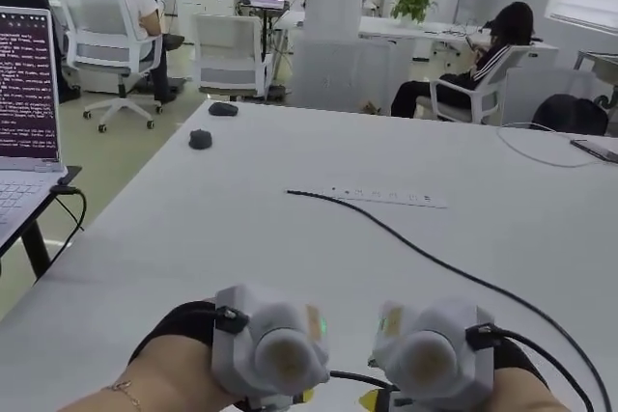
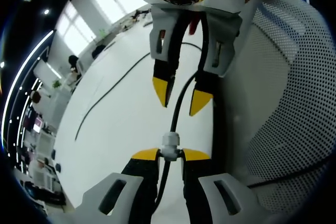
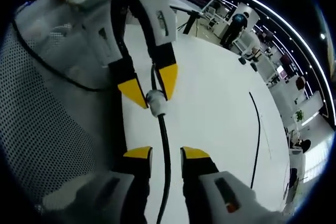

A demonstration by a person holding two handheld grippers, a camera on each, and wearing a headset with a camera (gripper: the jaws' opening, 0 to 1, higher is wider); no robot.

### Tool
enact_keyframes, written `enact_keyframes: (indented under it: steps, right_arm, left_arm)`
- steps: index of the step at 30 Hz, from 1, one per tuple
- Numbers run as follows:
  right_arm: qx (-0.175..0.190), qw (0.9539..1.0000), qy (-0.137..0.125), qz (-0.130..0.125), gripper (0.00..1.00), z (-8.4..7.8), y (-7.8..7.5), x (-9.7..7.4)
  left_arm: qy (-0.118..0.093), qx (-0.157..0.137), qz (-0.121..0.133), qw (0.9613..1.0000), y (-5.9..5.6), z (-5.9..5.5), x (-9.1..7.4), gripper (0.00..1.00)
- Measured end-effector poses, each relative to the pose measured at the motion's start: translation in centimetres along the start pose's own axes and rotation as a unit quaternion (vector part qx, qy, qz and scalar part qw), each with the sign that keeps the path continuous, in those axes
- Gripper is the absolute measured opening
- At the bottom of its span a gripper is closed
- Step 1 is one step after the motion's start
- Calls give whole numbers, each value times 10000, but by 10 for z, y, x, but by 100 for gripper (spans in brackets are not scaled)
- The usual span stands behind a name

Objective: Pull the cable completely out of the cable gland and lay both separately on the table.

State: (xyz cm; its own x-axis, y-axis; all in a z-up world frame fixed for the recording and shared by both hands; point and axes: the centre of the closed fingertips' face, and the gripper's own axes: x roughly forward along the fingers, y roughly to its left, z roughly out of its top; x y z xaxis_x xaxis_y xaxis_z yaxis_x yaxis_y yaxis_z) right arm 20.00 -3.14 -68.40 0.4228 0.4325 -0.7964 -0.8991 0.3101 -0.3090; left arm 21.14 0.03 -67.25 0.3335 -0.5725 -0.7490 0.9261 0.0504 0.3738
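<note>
A white cable gland [image 2: 170,147] sits on a long black cable [image 1: 435,262] that snakes across the white table [image 1: 241,238]. My left gripper [image 2: 170,155] is shut on the gland, which also appears in the right gripper view as the gland [image 3: 156,101]. Facing it tip to tip, my right gripper [image 3: 166,153] is open, its yellow fingertips [image 3: 137,153] standing on either side of the cable [image 3: 165,150] with a gap. Low in the head view, the left gripper [image 1: 299,395] and right gripper [image 1: 379,398] are held close together near the table's front edge.
A laptop [image 1: 24,94] stands at the left edge, with two dark mice [image 1: 200,139] further back. A white strip [image 1: 386,196] lies mid-table and a dark flat device [image 1: 599,149] lies at the right. White mesh [image 2: 283,103] is close beside the grippers. People sit beyond.
</note>
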Motion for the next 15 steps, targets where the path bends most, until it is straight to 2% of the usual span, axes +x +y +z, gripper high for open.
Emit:
enact_keyframes:
  steps: [3,6,7,9,11,15]
  right_arm:
    - [-89,9999,-83,90,13,5,6,0]
    - [-83,10000,5,-2,3,0,0,0]
    - [83,9999,70,-44,3,-4,-2,0]
    - [119,9999,85,-56,3,-7,-3,0]
    - [45,9992,363,-177,3,-18,-7,-1]
    - [248,9963,770,-287,3,-38,-13,-2]
  left_arm:
    - [-16,19,-18,10000,0,1,0,17]
    - [-15,10,-85,10000,-3,1,0,17]
    - [-21,33,-82,10000,-3,2,1,17]
    - [-56,5,-75,10000,-3,3,0,17]
    - [18,21,-27,10000,-1,-1,1,17]
    - [127,-64,18,9999,2,-7,0,17]
